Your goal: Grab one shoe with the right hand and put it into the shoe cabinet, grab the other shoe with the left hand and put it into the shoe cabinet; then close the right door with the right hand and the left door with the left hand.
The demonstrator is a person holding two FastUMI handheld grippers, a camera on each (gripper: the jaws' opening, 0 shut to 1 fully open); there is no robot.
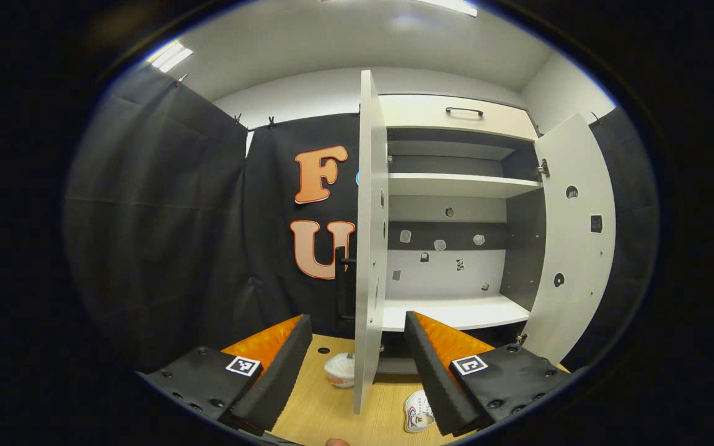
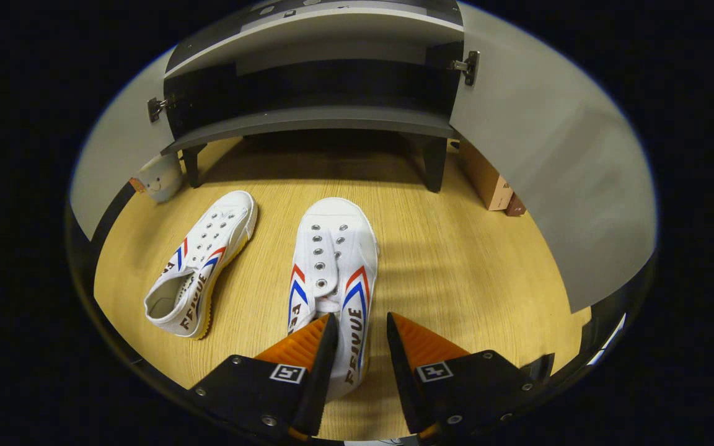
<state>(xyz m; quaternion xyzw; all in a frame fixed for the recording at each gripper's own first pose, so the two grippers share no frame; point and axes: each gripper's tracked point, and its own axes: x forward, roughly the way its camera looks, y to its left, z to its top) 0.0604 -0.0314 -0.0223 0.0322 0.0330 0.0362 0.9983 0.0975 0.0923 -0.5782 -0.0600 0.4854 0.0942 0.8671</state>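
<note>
My right gripper (image 2: 357, 337) hangs over the heel of the near shoe (image 2: 332, 272), fingers spread astride its right side wall, not yet pressing. It lies on the desk (image 2: 456, 279) toe toward the cabinet (image 2: 307, 118); the other shoe (image 2: 199, 269) sits to its left, tipped on its side. Canvas looks light and soft, so I judge the collar will fold; pinching the side wall near the stiffer heel seems safest. My left gripper (image 1: 357, 365) is released, high before the left door (image 1: 369, 248).
</note>
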